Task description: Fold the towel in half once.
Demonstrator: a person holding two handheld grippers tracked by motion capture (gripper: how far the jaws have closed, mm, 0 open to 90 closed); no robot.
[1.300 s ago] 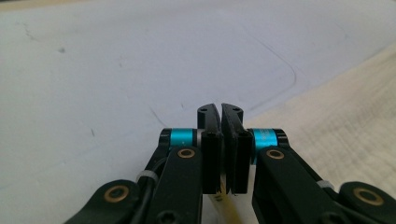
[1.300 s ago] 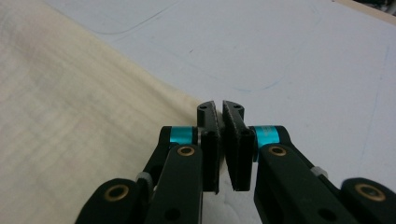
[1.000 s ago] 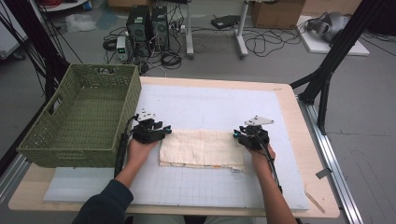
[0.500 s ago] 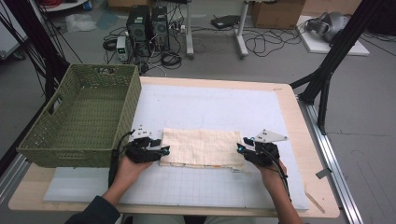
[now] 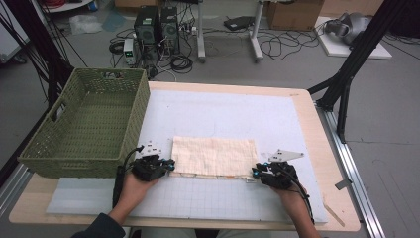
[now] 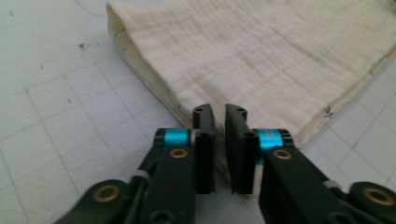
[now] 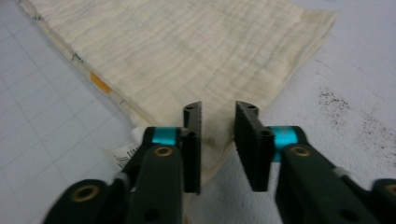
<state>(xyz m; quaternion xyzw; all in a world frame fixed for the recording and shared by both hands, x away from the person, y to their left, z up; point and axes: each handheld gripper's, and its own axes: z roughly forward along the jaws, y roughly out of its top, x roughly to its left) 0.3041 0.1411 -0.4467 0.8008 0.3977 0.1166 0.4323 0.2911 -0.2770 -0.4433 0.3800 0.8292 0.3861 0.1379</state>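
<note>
Grey floor [image 5: 396, 148] strewn with cables [image 5: 282, 47], computer towers [image 5: 158, 25].

We recorded a wooden table [image 5: 324, 148] carrying a white gridded mat [image 5: 237, 116]. A folded cream cloth [image 5: 214, 156] lay on the mat; a green wicker basket [image 5: 84, 129] sat left of the cloth.

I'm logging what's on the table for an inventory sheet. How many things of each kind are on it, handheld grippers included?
Folded cream cotton cloth: 1
Green woven rectangular basket: 1
White gridded mat: 1
Black handheld grippers: 2, the left gripper and the right gripper
Total: 5
</note>
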